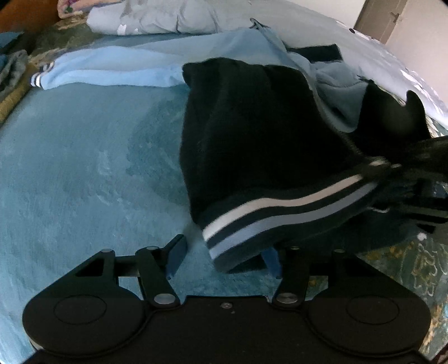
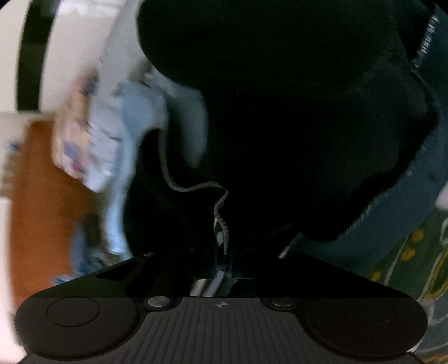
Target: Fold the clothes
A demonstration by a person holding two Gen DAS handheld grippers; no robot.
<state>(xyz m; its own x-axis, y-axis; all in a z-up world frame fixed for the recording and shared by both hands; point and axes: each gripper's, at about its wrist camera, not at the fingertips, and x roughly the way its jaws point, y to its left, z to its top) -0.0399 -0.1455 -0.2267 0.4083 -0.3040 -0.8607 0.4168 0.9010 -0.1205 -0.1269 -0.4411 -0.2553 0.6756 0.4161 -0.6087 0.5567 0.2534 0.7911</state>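
A navy and light-blue zip jacket [image 1: 252,126] lies on the blue blanket [image 1: 84,168], one light-blue sleeve [image 1: 106,72] stretched out to the left. Its striped hem [image 1: 280,207] is lifted off the blanket. My left gripper [image 1: 224,252] is open, with the hem's near corner hanging between its fingers; the left finger [image 1: 176,254] stands apart from the cloth. At the hem's far end my right gripper [image 1: 414,179] is shut on the fabric. In the right wrist view the right gripper [image 2: 222,268] pinches the striped hem by the zipper [image 2: 221,212], and dark cloth [image 2: 280,112] fills the view.
A crumpled grey-blue garment [image 1: 156,19] lies at the back of the bed. A green patterned bedspread [image 1: 414,268] shows to the right of the blanket. A door [image 1: 378,19] and a wall stand at the far right. An orange wooden surface [image 2: 42,196] shows at the left.
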